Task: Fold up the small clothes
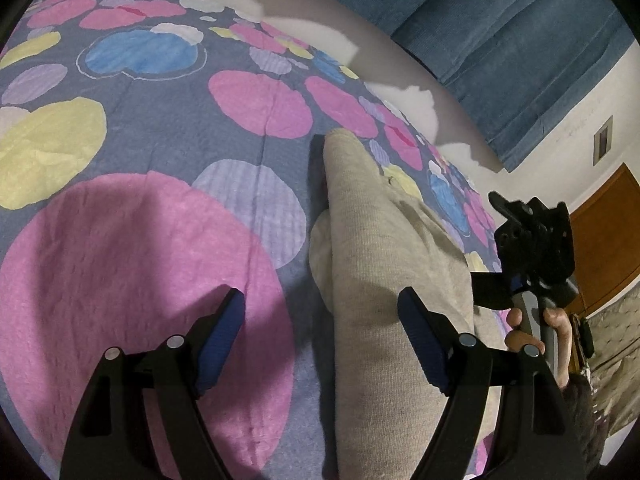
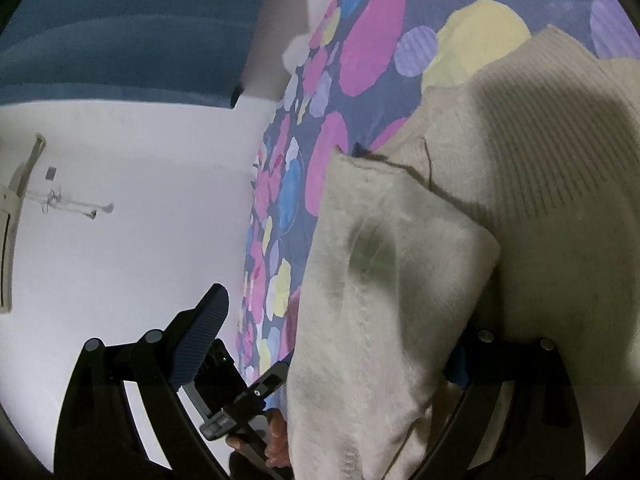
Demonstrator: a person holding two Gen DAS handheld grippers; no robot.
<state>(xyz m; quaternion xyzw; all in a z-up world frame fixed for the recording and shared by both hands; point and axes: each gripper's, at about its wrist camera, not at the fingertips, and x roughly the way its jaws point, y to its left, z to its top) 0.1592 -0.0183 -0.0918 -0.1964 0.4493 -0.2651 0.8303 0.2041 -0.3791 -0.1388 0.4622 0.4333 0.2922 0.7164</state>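
A beige knitted garment [image 1: 376, 264] lies bunched on the dotted bedspread [image 1: 160, 140]. My left gripper [image 1: 320, 344] is open; the garment's fold passes between its blue-padded fingers, against the right pad [image 1: 424, 344], untouched by the left pad. In the right wrist view the same garment [image 2: 384, 280] hangs in a raised fold between the open jaws of my right gripper [image 2: 336, 340]. Its right finger is mostly hidden behind cloth. The ribbed part [image 2: 552, 128] lies behind. The right gripper also shows in the left wrist view [image 1: 532, 248], held by a hand.
The bedspread has pink, yellow and blue circles. A blue headboard [image 1: 500, 40] and white pillows [image 1: 404, 96] run along the far side. A white wall [image 2: 140, 200] and a wooden door [image 1: 600, 240] lie beyond the bed.
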